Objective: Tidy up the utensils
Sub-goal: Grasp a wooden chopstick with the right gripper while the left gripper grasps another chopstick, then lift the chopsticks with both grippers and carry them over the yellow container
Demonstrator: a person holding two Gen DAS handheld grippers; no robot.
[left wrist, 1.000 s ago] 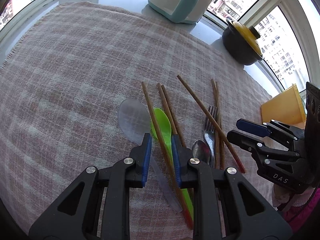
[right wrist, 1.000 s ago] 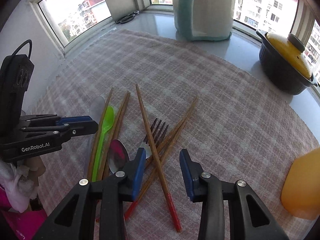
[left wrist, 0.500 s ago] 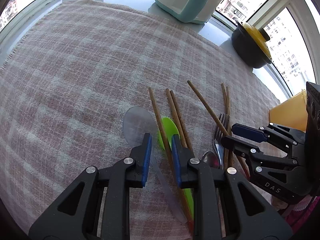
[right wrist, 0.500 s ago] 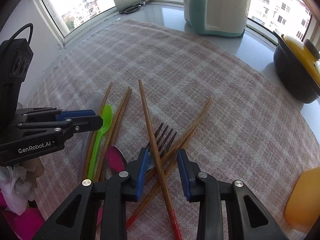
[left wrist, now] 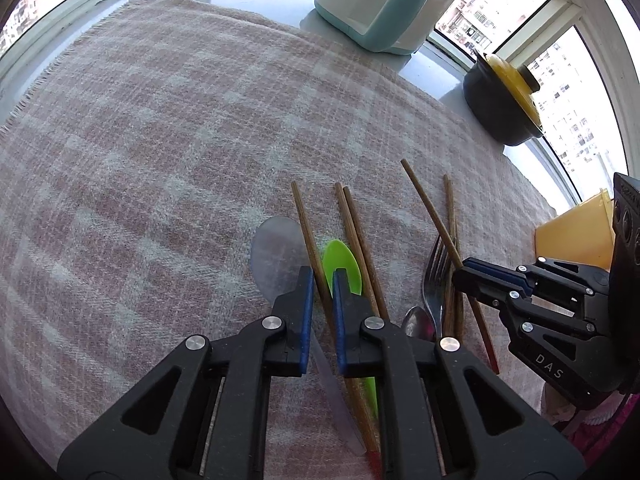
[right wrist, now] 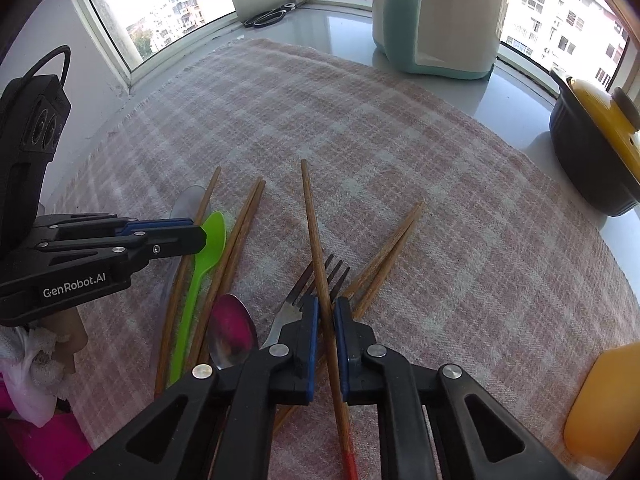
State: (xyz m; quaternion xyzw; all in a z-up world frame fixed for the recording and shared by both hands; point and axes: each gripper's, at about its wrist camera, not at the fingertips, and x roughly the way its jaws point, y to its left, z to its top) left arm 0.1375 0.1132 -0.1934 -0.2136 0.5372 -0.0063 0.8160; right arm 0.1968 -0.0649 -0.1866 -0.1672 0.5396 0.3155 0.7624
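Wooden chopsticks, slim and brown with red-dipped ends, lie fanned across the plaid cloth [right wrist: 460,208] on the tabletop, mixed in with a lime-green plastic spoon [left wrist: 344,268], a clear plastic spoon [left wrist: 276,252], a metal fork [right wrist: 296,300] and a shiny metal spoon [right wrist: 232,332]. They all sit in one loose pile at the near edge of the cloth, tips pointing far.

Containers: a teal-and-white utensil holder [right wrist: 436,28] stands at the far side past the cloth, its opening turned my way, and I can't see anything inside. A dark pot with a yellow lid [right wrist: 592,148] sits far right, lid on. An orange container [right wrist: 600,404] is near right, contents hidden.

My left gripper [left wrist: 320,280] is down at the left of the pile, fingers nearly together around the leftmost chopstick [left wrist: 306,228], which runs straight up between them; the green spoon's bowl is just right of it, the clear one just left. My right gripper [right wrist: 325,312] is pinched on the long chopstick [right wrist: 314,232] that crosses over the fork tines, the blue pads pressing both its sides, red end [right wrist: 350,466] trailing near under the gripper.
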